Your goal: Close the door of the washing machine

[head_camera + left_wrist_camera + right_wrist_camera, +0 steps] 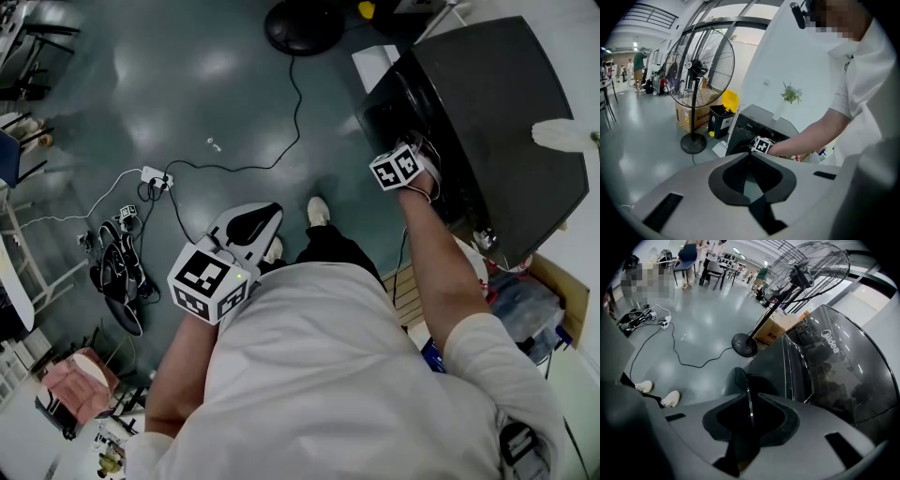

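Note:
The black washing machine [487, 112] stands at the upper right of the head view. It also shows in the left gripper view [754, 124] and fills the right of the right gripper view [834, 376]. My right gripper [752, 394] is at the machine's front, shut on the thin dark edge of the door [751, 413], which I see edge-on between its tips. In the head view only its marker cube [398, 167] and the hand behind it show. My left gripper [272, 211] hangs over the floor beside my body, away from the machine. Its tips [750, 153] are together with nothing between them.
A large pedestal fan [698, 70] stands on the floor left of the machine, with a cardboard box [689, 117] and a black and yellow bin [723, 117] behind it. A cable and a power strip [155, 176] lie on the floor, with bags [117, 272] nearby. A potted sprig [790, 93] stands on the machine.

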Motion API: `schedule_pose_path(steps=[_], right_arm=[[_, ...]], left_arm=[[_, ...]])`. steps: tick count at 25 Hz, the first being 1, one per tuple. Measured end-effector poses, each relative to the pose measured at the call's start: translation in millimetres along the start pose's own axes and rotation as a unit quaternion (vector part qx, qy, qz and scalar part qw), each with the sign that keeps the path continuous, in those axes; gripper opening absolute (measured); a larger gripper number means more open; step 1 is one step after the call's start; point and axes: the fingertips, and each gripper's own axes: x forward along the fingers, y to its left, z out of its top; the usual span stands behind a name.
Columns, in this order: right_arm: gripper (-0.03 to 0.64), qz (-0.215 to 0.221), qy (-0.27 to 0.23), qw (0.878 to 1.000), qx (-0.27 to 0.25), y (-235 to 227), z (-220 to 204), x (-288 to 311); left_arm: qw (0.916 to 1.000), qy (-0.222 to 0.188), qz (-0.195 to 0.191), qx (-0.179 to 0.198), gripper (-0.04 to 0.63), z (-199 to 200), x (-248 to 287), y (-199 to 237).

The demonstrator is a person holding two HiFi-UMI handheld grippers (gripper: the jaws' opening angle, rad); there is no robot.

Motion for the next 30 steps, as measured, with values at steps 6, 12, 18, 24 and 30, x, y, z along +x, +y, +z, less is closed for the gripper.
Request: schedule_pose_path(steps=[6, 12, 18, 24, 30], right_arm=[[0.092, -0.001, 0.009, 0.999, 0.043, -1, -2, 3], [0.101, -0.015, 0.008, 0.997, 0.071, -11, -4, 10], [0.094, -0.012, 0.009, 0.997, 0.077, -10, -5, 13], [0.097, -0.014, 0.010, 0.997, 0.077, -12, -3, 9], [0.095, -0.009, 0.008, 0.997, 0.078, -12, -3, 7]], left_arm=[[1.0000, 0.002, -0.003, 0.001, 0.021, -1, 2, 4], [1.0000, 0.007, -0.002, 0.002, 0.021, -3, 3, 7], [0.9999, 0.013, -0.006, 0.009, 0.021, -2, 1, 5], [0.9999, 0.011, -0.010, 0.007, 0.021, -3, 5, 5], [0.9998, 0.007, -0.014, 0.012, 0.021, -2, 2, 1]])
